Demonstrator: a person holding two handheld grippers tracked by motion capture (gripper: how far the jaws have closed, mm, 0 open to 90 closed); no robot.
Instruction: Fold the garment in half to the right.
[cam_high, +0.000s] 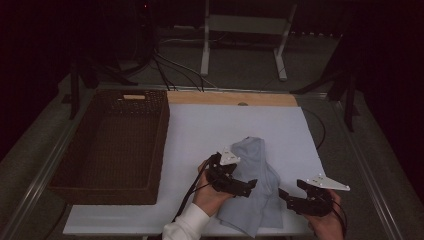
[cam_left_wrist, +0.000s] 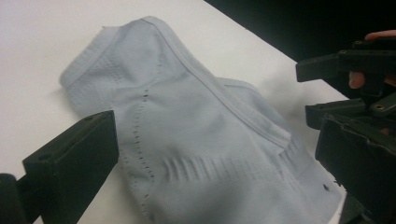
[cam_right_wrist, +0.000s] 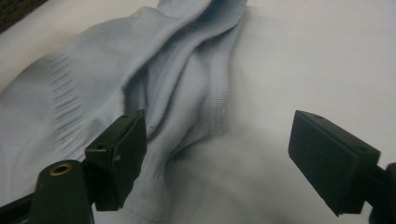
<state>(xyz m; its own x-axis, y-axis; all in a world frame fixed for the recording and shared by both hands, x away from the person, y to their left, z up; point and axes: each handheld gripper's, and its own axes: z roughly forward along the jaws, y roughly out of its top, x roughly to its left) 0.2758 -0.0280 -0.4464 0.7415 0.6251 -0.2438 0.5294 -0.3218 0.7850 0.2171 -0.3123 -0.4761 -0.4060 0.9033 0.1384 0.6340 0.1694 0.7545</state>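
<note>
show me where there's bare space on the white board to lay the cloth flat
Bare board lies between the basket and the pale blue cloth, and along the far side up to the wooden strip. A narrower patch runs right of the cloth. The near edge is crowded by the left gripper and right gripper.

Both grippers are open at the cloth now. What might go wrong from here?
1. The cloth lies bunched in loose folds, so the right gripper, open at its edge, may pinch several layers or just a hem.
2. The left gripper hovers over the cloth close to the right one; closing in together, they may collide.
</note>
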